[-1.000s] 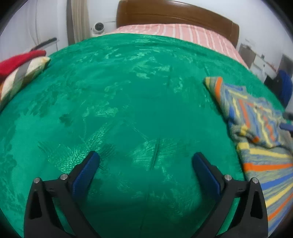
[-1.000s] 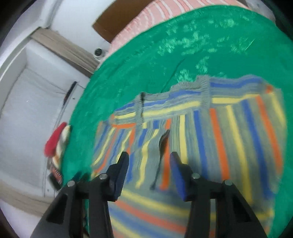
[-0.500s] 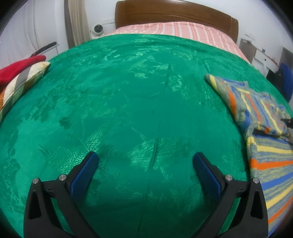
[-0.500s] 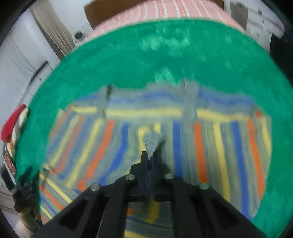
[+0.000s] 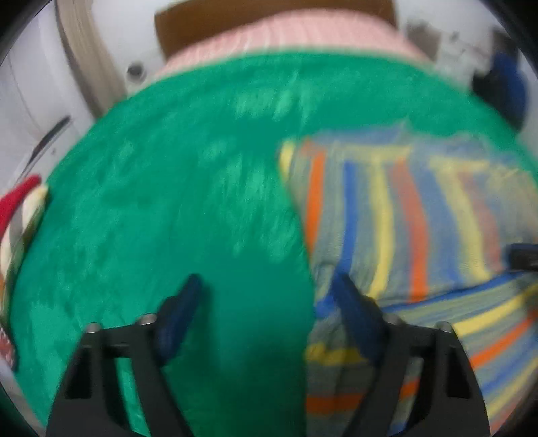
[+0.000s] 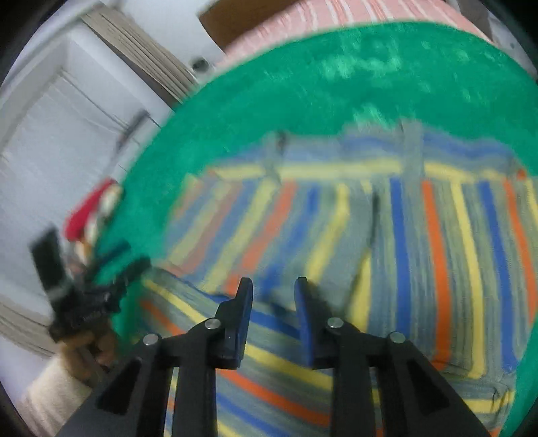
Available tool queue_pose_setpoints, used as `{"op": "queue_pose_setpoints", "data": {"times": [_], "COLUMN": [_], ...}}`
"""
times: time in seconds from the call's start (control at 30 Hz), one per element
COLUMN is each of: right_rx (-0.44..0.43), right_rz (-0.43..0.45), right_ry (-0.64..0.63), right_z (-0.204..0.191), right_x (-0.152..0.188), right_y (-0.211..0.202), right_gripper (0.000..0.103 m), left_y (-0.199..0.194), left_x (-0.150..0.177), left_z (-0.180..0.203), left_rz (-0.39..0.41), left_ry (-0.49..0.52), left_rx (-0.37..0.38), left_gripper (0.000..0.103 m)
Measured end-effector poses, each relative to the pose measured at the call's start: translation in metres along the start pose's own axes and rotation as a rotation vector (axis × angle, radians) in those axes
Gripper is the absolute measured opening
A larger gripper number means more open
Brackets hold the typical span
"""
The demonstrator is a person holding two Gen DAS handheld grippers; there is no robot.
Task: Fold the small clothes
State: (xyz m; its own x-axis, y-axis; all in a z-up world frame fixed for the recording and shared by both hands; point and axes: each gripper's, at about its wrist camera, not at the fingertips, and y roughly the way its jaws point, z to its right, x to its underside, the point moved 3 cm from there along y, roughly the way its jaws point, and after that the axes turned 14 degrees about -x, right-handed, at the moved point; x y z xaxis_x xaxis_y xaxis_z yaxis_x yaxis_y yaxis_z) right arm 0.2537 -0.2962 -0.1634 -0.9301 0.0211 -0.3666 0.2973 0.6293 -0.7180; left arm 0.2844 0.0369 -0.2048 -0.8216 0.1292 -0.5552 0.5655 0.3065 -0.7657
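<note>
A striped knit garment (image 6: 386, 235), grey with blue, yellow and orange stripes, lies partly folded on the green blanket (image 6: 336, 94). My right gripper (image 6: 273, 289) is open just above the garment's near fold, holding nothing. My left gripper (image 5: 269, 289) is open over the blanket, with its right finger at the garment's left edge (image 5: 386, 218). The left gripper also shows at the left of the right wrist view (image 6: 111, 265). Both views are blurred by motion.
A red and striped pile of clothes (image 5: 20, 208) lies at the blanket's left edge. A pink striped sheet (image 5: 285, 37) and a wooden headboard (image 5: 188, 20) are at the far end. A white wall and curtain stand to the left.
My right gripper has opened and let go of the garment fold it pinched. My left gripper has swung right, up to the garment's left edge.
</note>
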Motion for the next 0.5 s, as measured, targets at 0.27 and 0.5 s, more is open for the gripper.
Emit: {"op": "queue_pose_setpoints", "data": {"times": [0.27, 0.5], "right_rx": [0.058, 0.144], "right_rz": [-0.016, 0.035], "right_ry": [-0.019, -0.129], "right_z": [0.008, -0.016], "right_x": [0.02, 0.085], "right_y": [-0.026, -0.098], "right_gripper": [0.021, 0.063], "left_y": [-0.012, -0.075], "left_x": [0.013, 0.074], "left_z": [-0.033, -0.066], "left_rz": [-0.002, -0.013], "left_ry": [-0.04, 0.023], "left_rx": [-0.002, 0.106], "left_gripper": [0.089, 0.097]}}
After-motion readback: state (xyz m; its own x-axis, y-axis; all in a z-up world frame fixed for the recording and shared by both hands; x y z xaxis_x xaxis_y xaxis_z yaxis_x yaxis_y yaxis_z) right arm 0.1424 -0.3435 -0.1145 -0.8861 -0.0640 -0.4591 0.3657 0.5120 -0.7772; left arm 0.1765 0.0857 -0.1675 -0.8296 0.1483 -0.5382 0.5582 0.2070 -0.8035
